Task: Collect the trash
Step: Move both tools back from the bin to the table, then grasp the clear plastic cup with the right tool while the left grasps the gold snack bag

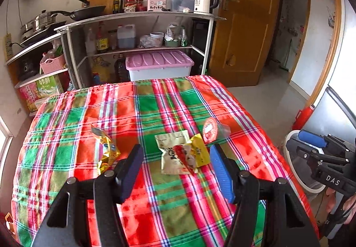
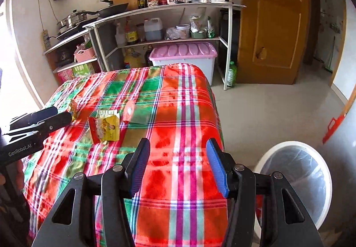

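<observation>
From my left tongs [image 1: 176, 171] the nearest trash lies at twelve o'clock, just beyond the fingertips: a yellow-and-red wrapper [image 1: 193, 153] lying across a cream pouch [image 1: 171, 153] on the plaid tablecloth [image 1: 178, 213]. The pair's long axis runs roughly from ten to four o'clock, so it sits crosswise to my jaws. My left tongs are nearer to it by far. My right tongs [image 2: 178, 164] see the same wrapper [image 2: 106, 128] off at ten o'clock, well apart. They hang by the table's edge with the lined white bin [image 2: 293, 180] at four o'clock.

Both pairs of jaws stand fairly wide with nothing between them.

The wrapper looks crumpled and glossy, the pouch flat and torn open. A clear cup with a red lid [image 1: 211, 131] lies on its side at one o'clock, touching the wrapper's corner, I think, though the blur leaves doubt. A gold foil packet [image 1: 106, 151] lies apart at ten o'clock.
</observation>
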The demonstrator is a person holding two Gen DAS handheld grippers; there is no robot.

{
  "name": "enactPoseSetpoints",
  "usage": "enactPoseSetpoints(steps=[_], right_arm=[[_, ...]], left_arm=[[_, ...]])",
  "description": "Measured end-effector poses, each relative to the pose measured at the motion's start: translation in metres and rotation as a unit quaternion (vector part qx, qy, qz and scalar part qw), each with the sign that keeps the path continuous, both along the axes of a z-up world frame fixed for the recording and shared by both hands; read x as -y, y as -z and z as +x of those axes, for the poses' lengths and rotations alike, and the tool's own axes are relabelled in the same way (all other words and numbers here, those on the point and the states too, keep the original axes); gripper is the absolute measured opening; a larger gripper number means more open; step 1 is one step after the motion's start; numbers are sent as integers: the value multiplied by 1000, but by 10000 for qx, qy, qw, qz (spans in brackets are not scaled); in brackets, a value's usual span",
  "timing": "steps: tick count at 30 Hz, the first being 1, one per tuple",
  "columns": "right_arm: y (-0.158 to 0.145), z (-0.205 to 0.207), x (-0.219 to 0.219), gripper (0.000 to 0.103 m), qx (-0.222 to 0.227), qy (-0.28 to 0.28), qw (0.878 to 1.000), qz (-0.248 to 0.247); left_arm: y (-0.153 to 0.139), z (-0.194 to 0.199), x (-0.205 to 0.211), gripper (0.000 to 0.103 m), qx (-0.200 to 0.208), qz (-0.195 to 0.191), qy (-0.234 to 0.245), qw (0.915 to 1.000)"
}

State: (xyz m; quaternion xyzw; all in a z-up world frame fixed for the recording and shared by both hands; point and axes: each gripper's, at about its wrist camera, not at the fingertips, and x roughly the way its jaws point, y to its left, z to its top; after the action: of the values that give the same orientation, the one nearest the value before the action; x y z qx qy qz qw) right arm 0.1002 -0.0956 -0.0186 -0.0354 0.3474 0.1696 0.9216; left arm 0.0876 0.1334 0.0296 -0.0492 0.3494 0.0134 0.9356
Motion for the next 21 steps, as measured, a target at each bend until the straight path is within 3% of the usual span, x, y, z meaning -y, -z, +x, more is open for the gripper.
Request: enactPoseSetpoints(steps=[10,14,17,21], right_arm=[[1,39,-59,54,-344,-293,9988,168],[7,55,-78,54,-381,-344,9985,183],[17,71,-86,55,-625,-308,9971,296],[26,84,-95,58,-634,-126,9976,229]], left_arm=[[4,5,-57,68,-6,15,-449,9990],[15,12,-80,70,-154,-283,-519,9981],[24,17,-92,71,-281,-333,-618,9971],[34,25,-103,73,-387,-375,-707,9960]])
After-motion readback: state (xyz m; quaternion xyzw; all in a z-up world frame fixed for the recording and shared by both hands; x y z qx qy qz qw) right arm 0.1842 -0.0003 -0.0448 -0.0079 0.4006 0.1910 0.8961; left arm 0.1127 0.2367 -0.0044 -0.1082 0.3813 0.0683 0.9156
